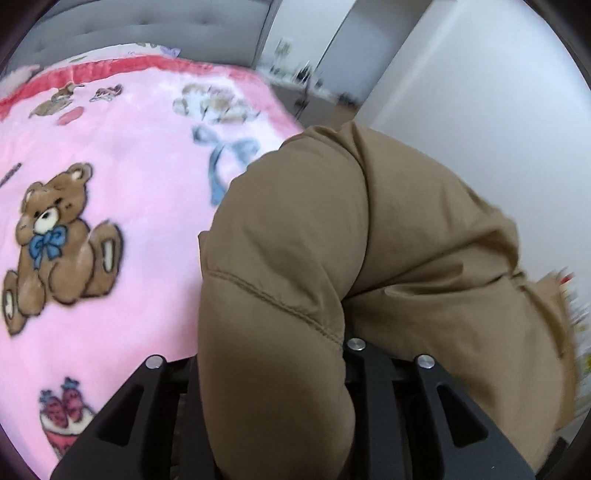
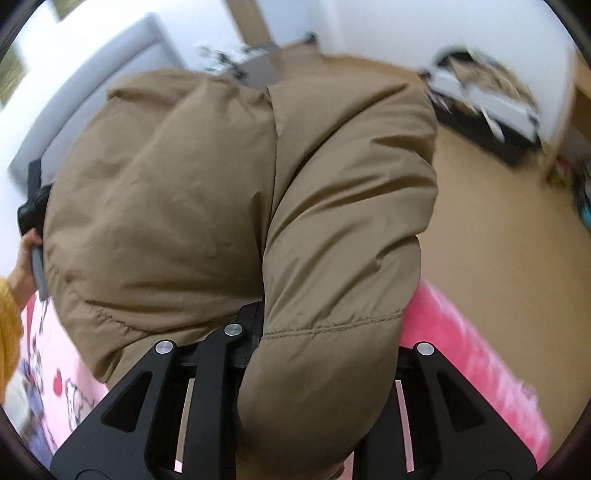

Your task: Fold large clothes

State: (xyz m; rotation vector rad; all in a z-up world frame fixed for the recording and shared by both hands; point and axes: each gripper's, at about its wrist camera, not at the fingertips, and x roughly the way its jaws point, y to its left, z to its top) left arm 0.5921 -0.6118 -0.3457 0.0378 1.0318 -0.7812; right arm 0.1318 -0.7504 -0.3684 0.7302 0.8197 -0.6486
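Both grippers have hold of a puffy tan coat [image 1: 369, 240], and it bulges up so much that it hides most of what lies ahead of them. The left gripper [image 1: 280, 354] has a thick quilted roll of the coat wedged between its black fingers, the jaws set fairly narrow and pressed into the padding; a stitched seam runs across the roll just above them. Beyond it, to the left, spreads a pink blanket [image 1: 129, 147] printed with a brown teddy bear [image 1: 55, 236] in a blue bow, edged in red along the far side, with a grey headboard [image 1: 147, 26] behind. The right gripper [image 2: 317, 343] grips another fat fold of the same coat [image 2: 221, 184] in much the same way, jaws narrow around the bulk, its fingertips buried in the fabric. The coat hangs in a bunch from the two grips, just over the edge of the bed, with the blanket [image 2: 461, 354] below on either side. At the far left of the right view a hand [image 2: 26, 258] with a yellow sleeve [image 2: 7, 321] holds the other tool's handle. The tan floor [image 2: 498, 221] and some blurred clutter by the white wall lie past the bed.
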